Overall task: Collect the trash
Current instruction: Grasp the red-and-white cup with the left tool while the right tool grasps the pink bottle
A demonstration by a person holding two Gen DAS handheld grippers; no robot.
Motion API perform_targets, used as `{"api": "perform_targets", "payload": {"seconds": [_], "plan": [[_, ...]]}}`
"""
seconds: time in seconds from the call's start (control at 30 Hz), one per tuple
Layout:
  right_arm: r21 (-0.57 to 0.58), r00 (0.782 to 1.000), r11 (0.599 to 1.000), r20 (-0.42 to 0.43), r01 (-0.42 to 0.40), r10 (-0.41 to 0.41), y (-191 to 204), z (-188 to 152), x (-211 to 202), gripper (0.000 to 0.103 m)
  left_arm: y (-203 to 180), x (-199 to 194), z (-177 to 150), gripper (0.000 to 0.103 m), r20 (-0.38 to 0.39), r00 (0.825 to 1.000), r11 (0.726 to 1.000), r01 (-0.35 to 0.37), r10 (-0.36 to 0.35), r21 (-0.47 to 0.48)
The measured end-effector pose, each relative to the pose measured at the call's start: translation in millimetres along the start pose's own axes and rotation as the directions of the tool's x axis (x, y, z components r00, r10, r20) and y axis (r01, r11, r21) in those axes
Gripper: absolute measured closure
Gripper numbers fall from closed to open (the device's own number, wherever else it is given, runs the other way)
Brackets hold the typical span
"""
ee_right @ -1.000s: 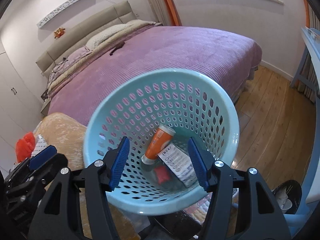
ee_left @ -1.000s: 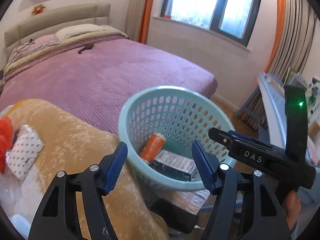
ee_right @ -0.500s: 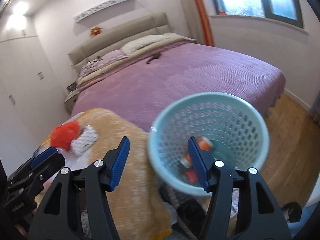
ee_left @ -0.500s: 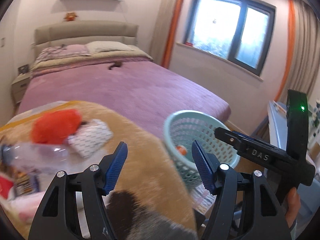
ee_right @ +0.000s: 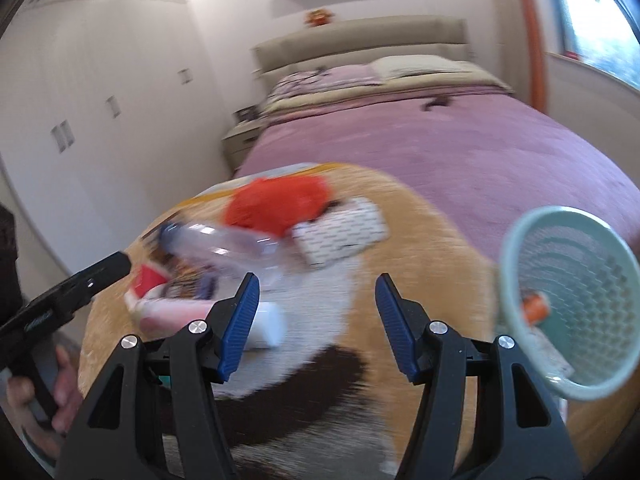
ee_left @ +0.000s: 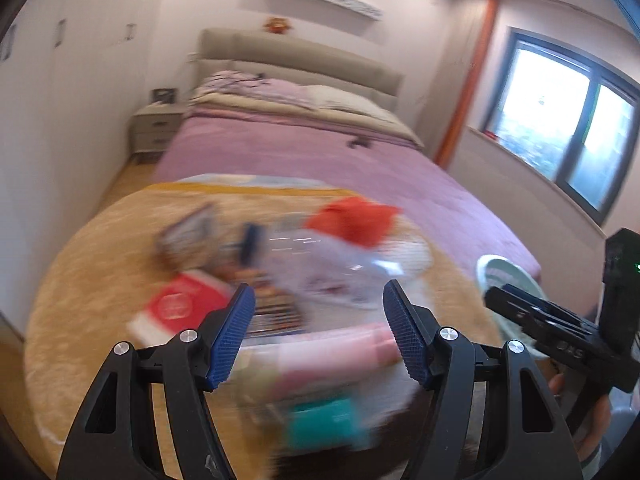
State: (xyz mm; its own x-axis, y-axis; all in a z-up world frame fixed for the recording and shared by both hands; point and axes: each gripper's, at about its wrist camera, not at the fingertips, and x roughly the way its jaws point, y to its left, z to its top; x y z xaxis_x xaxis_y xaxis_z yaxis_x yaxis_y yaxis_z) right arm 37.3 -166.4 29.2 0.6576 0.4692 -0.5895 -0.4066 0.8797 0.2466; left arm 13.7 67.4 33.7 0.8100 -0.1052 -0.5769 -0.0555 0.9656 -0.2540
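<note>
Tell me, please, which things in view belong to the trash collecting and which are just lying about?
Job:
- round pale teal perforated plastic basket
- clear plastic bottle
- crumpled orange-red bag
- white dotted packet
- red flat box
- left gripper and right gripper, both open

Lying about:
- purple-covered bed
- beige bedside cabinet

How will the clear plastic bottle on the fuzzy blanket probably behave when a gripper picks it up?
The bottle looks empty, so it is probably light. Its thin clear wall may dent under the fingers. It lies on its side, so a push might roll it, though the fuzzy blanket should slow it.
</note>
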Motion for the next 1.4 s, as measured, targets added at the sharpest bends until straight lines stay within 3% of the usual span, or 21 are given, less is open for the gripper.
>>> {"api": "perform_targets", "payload": {"seconds": [0.27,0.37,0.57,0.63,0.73,0.87,1.07,1.23,1.4], "plan": [[-0.192,0.997,0.979,-0.055,-0.071,0.061,63,-5,36,0.046,85,11,0,0.038,-0.077,0.992,0.99,-0.11,0.104,-0.083],[-0.234,0.995,0.969,-0.082,-0.081,0.064,79,-5,48,0.046,105,20,1,0.032,-0.11,0.991,0.99,-0.094,0.083,-0.104],[-0.275,0.986,0.956,-0.154,-0.104,0.063,88,-2,71,0.046,115,43,0,0.031,-0.148,0.987,0.991,-0.082,0.065,-0.11],[-0.282,0.98,0.953,-0.19,-0.109,0.056,87,-4,77,0.046,116,49,-1,0.026,-0.153,0.986,0.991,-0.076,0.059,-0.108],[-0.268,0.971,0.951,-0.221,-0.153,0.094,82,-7,75,0.046,113,53,0,0.025,-0.155,0.987,0.992,-0.065,0.047,-0.111],[-0.297,0.968,0.942,-0.235,-0.155,0.086,85,-16,68,0.046,106,58,-3,0.025,-0.171,0.985,0.993,-0.044,0.025,-0.106],[-0.317,0.956,0.931,-0.279,-0.182,0.092,82,-31,55,0.046,90,55,-9,0.031,-0.155,0.986,0.996,-0.068,0.058,-0.062],[-0.283,0.937,0.932,-0.323,-0.227,0.13,72,-45,47,0.046,88,43,-11,0.048,-0.137,0.989,0.995,-0.058,0.047,-0.081],[-0.247,0.912,0.921,-0.357,-0.3,0.201,67,-61,32,0.05,80,27,-12,0.057,-0.11,0.994,0.997,-0.025,0.016,-0.079]]}}
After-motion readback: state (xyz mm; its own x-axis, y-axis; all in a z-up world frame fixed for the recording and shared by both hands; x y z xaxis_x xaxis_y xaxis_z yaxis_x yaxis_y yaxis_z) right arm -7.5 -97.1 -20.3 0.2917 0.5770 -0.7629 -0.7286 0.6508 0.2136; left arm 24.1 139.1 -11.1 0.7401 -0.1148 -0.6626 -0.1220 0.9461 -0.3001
